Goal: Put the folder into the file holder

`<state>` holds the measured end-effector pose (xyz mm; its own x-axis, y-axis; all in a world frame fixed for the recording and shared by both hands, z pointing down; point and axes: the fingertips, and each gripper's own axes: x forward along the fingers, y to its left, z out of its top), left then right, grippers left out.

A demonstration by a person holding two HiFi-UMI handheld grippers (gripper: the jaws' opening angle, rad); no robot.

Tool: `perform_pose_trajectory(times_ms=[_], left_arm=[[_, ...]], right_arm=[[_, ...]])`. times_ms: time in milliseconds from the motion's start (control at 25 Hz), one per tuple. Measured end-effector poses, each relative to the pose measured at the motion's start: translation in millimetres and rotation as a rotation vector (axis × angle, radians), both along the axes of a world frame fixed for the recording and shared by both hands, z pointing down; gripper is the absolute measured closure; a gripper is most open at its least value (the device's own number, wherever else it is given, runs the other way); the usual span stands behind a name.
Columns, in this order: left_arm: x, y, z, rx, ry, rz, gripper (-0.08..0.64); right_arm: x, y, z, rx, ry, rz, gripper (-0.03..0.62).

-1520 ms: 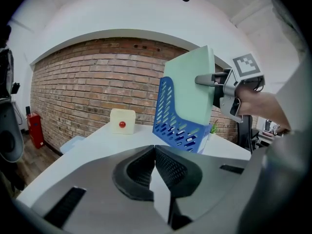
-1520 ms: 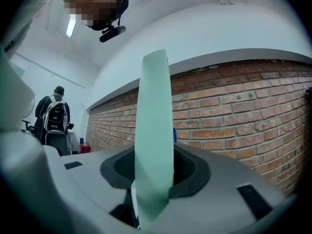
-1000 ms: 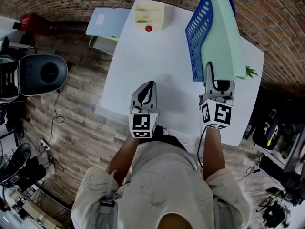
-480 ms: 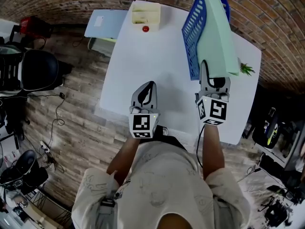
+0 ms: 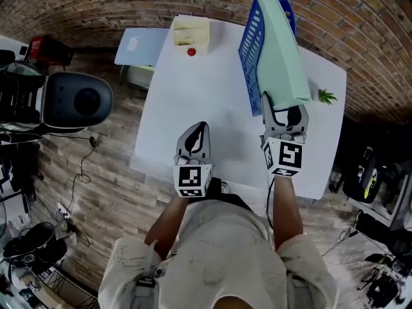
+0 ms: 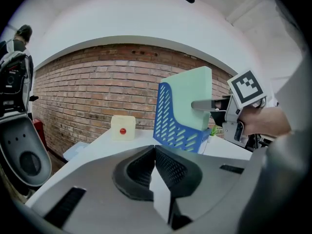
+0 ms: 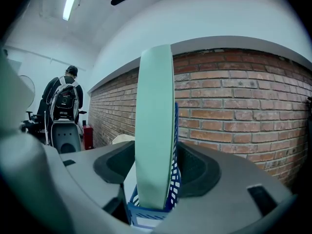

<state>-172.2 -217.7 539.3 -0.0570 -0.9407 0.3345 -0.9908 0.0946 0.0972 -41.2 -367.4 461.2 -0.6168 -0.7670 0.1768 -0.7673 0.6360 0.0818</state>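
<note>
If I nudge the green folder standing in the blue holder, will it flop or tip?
Probably stiff: the green folder stands straight-edged and upright between the right gripper's opening jaws. Tipping seems unlikely, since the blue file holder walls its lower part.

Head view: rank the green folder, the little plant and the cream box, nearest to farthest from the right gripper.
1. green folder: between the opening fingers of the right gripper, in the blue file holder.
2. little plant: just to its right, near the table edge.
3. cream box: far left end of the table.
</note>
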Motion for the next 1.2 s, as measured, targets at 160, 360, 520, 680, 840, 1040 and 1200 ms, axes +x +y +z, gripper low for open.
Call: perform_pose_trajectory(times_ms=[160, 360, 520, 680, 840, 1040, 1200], left_arm=[[4.5, 0.2, -9.9, 0.019, -0.023, 0.010, 0.545], [13.9, 5.3, -32.2, 0.060, -0.047, 0.002, 0.545], [21.5, 12.3, -50.5, 0.095, -0.073, 0.021, 0.545], [31.9, 26.7, -63.0, 0.116, -0.101, 0.030, 0.545], [46.0, 34.3, -71.3, 0.135, -0.111, 0.051, 0.545], [56.5, 49.9, -87.8, 0.167, -0.133, 0.094, 0.545], [70.3, 61.8, -91.4, 0.178, -0.156, 0.133, 0.545]], right_arm=[[11.6, 3.8, -17.2, 0.022, -0.014, 0.009, 0.308], [32.0, 16.5, -36.9, 0.046, -0.034, 0.012, 0.299], [52.6, 33.1, -53.5, 0.077, -0.068, 0.041, 0.299], [76.9, 54.5, -60.3, 0.087, -0.079, 0.065, 0.299], [108.2, 77.0, -66.0, 0.103, -0.071, 0.103, 0.299], [135.5, 108.8, -62.1, 0.102, -0.075, 0.158, 0.301], [158.1, 130.0, -48.1, 0.079, -0.071, 0.204, 0.304]])
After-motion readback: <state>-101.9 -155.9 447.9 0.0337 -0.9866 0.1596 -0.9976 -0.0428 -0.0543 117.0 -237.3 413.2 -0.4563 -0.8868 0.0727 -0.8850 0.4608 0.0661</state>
